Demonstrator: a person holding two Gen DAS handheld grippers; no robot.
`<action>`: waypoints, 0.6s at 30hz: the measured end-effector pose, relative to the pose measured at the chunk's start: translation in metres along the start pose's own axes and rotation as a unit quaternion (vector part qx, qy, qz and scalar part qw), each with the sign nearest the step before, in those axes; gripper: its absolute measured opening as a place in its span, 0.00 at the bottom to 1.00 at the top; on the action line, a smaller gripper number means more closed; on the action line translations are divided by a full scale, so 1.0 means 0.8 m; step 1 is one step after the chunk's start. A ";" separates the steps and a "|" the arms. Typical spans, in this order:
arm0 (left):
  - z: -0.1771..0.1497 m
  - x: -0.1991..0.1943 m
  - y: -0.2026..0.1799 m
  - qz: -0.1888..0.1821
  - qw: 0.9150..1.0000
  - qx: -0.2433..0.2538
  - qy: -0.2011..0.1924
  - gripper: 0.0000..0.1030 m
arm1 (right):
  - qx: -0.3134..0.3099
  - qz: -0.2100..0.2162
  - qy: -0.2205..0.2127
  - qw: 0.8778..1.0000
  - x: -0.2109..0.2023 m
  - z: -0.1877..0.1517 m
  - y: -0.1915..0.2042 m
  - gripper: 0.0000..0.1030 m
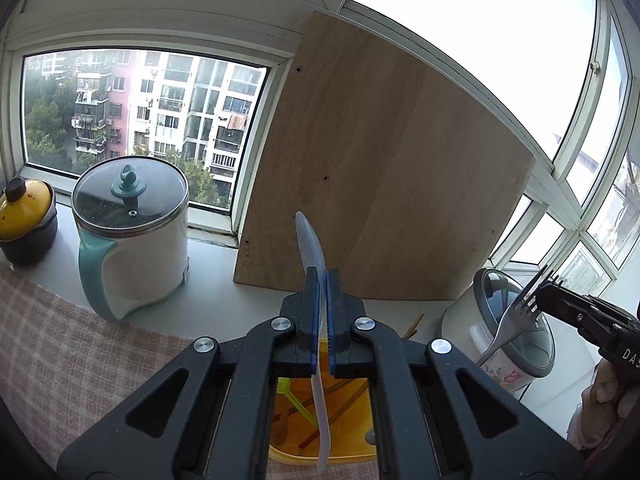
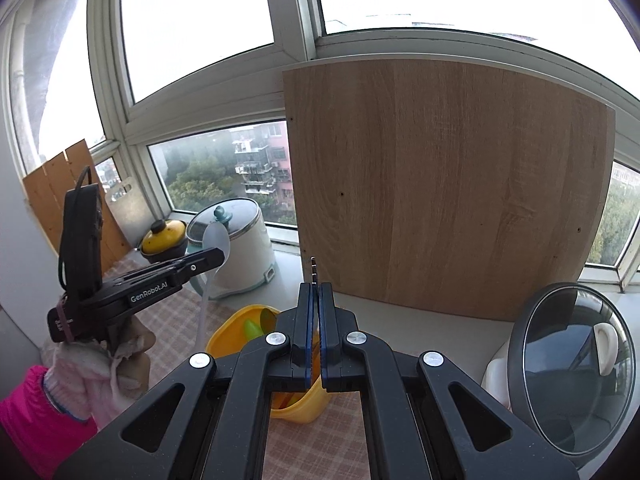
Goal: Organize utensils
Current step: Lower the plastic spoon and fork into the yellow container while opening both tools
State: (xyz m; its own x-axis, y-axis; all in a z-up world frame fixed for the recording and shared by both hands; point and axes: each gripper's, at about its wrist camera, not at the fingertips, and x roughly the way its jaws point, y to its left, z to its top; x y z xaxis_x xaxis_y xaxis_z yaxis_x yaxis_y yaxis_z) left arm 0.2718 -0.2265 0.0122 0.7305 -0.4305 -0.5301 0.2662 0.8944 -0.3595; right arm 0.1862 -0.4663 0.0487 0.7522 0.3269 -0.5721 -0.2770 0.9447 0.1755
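My left gripper (image 1: 323, 276) is shut on a translucent plastic spoon (image 1: 310, 236), held upright with its bowl up and its handle hanging down over a yellow container (image 1: 320, 454). The same spoon (image 2: 216, 240) and left gripper (image 2: 218, 255) show in the right wrist view. My right gripper (image 2: 315, 286) is shut on a metal fork (image 2: 314, 268), seen edge-on, above the yellow container (image 2: 224, 338). In the left wrist view the fork (image 1: 516, 312) sticks out of the right gripper (image 1: 538, 294). The container holds chopsticks (image 1: 332, 412) and a green utensil (image 1: 294, 402).
A wooden board (image 1: 380, 168) leans against the window. A white and teal pot with a glass lid (image 1: 132, 240) and a yellow-lidded pot (image 1: 26, 216) stand on the sill at left. A white cooker with open lid (image 2: 576, 364) stands at right. A checked cloth (image 1: 60, 344) covers the table.
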 end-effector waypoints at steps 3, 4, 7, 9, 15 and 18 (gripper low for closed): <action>0.001 0.012 -0.001 0.005 1.000 0.002 -0.004 0.00 | -0.003 -0.012 0.000 1.000 0.006 0.000 -0.003 0.01; 0.000 0.015 -0.001 0.006 1.000 0.003 -0.005 0.00 | -0.004 -0.016 0.001 1.000 0.009 -0.001 -0.004 0.01; -0.004 0.024 -0.001 0.008 1.000 0.009 0.000 0.00 | -0.004 -0.015 0.009 1.000 0.019 -0.008 -0.007 0.01; -0.007 0.027 0.000 0.008 1.000 0.011 0.004 0.00 | -0.003 -0.011 0.015 1.000 0.026 -0.013 -0.008 0.01; -0.016 0.027 0.000 0.006 1.000 0.012 0.014 0.01 | -0.015 -0.002 0.035 0.999 0.045 -0.025 0.002 0.01; -0.021 0.025 0.003 0.003 1.000 0.007 0.020 0.01 | -0.022 0.000 0.044 0.999 0.052 -0.030 0.009 0.01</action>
State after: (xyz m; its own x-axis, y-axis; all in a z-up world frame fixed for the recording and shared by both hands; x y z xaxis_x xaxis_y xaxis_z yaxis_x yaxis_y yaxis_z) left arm 0.2764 -0.2352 -0.0121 0.7069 -0.4298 -0.5617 0.2710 0.8982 -0.3462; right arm 0.2011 -0.4466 0.0068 0.6972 0.3221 -0.6405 -0.3046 0.9418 0.1421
